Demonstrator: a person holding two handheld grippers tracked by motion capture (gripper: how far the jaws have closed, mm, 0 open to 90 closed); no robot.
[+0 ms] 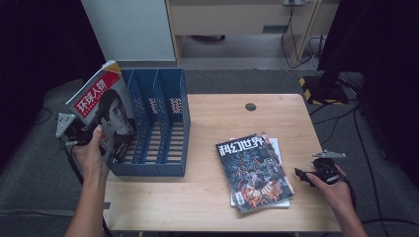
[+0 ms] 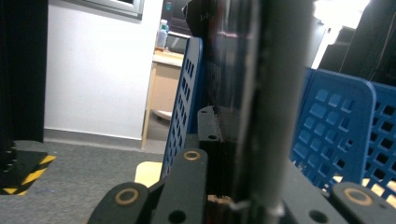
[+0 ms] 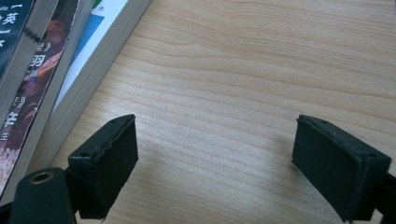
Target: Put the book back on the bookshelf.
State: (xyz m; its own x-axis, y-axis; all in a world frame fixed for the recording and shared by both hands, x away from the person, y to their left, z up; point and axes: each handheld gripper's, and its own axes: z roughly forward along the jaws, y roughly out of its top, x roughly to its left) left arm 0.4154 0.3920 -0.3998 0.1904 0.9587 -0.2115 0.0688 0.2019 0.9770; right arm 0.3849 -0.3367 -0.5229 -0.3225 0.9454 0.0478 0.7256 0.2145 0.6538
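My left gripper (image 1: 81,136) is shut on the lower edge of a magazine (image 1: 101,106) with a red banner and a portrait on its cover. It holds the magazine tilted upright over the left end of a blue file rack (image 1: 160,123). In the left gripper view the magazine's edge (image 2: 264,93) runs up between the jaws, with the blue rack's walls (image 2: 336,126) on both sides. A stack of magazines (image 1: 254,170) lies flat on the wooden table (image 1: 197,197). My right gripper (image 1: 301,174) rests open just right of that stack (image 3: 28,70), its pads (image 3: 107,163) low over bare wood.
The rack has three slots and stands at the table's left side. A round cable hole (image 1: 251,106) sits near the far edge. Beyond the table are a white cabinet (image 1: 128,29) and a black stand base with hazard tape (image 1: 316,86).
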